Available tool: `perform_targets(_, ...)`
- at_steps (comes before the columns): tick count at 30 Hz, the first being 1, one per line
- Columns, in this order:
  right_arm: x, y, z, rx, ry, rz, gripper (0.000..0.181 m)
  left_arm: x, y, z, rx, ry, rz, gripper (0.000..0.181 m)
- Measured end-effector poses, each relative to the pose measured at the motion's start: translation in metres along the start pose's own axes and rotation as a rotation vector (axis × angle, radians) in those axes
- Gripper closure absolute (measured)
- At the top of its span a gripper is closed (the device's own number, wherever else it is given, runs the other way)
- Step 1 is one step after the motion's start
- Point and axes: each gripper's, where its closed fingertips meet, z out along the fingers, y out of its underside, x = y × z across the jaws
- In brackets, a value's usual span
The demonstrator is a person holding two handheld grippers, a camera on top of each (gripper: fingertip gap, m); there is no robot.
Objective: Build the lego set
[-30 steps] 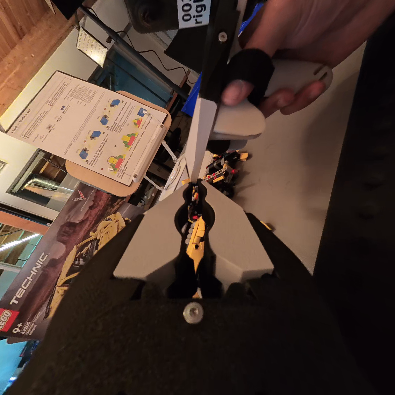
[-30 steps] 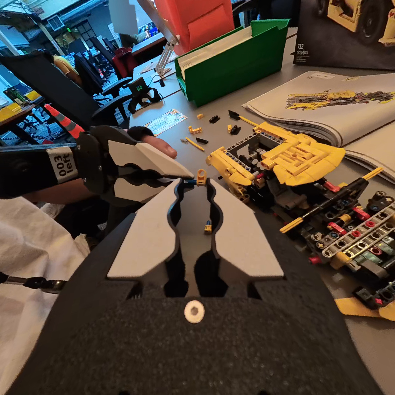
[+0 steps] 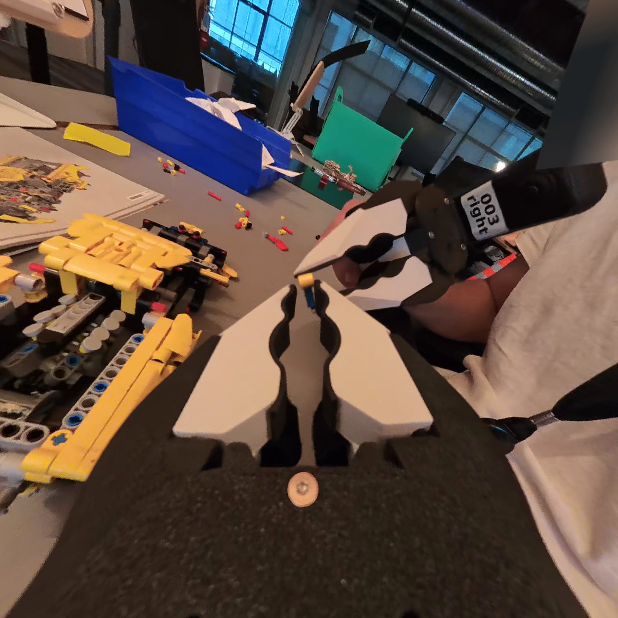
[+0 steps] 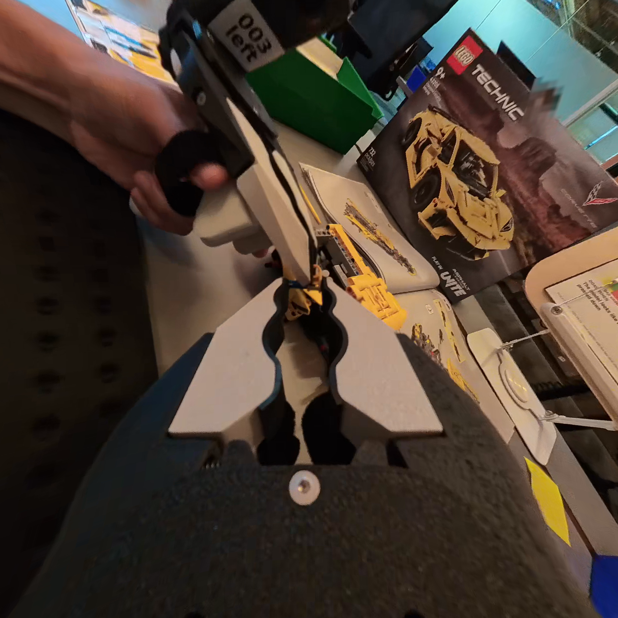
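In the left wrist view the left tongs (image 3: 306, 289) sit at the centre of the frame, nearly closed, pinching a small blue pin (image 3: 310, 298) with a yellow piece (image 3: 306, 279) on its far end right at their tips. The right tongs (image 3: 329, 267) come in from the right of the frame, their upper finger tip just touching the yellow piece; whether they are clenched on anything cannot be told from here. The half-built yellow and black car (image 3: 110, 264) lies on the grey tabletop (image 3: 234, 200) at the left, well apart from the tongs, with an open booklet (image 3: 50, 190) behind it and loose small parts (image 3: 264, 227) scattered beyond. In the right wrist view the right tongs (image 4: 304, 291) are slightly parted around a blurred yellow bit (image 4: 297, 302), and the left tongs (image 4: 309, 267) reach down from the upper left; what each holds there is hard to make out. The set's box (image 4: 485, 174) stands at the upper right.
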Motion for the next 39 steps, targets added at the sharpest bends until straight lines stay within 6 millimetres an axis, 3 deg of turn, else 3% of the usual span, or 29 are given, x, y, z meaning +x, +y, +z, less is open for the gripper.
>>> perform_targets(14,-0.005,0.004,-0.001,-0.023,-0.046,-0.033,0.163,0.001,0.0,-0.003,0.001,0.035,-0.032,0.174)
perform_targets(27,0.002,0.008,0.014,-0.086,0.019,-0.052,0.159,-0.016,-0.005,-0.008,0.047,0.016,-0.173,0.175)
perform_targets(39,0.003,0.009,0.022,-0.143,0.032,-0.078,0.162,-0.017,-0.006,-0.009,0.049,0.029,-0.208,0.175)
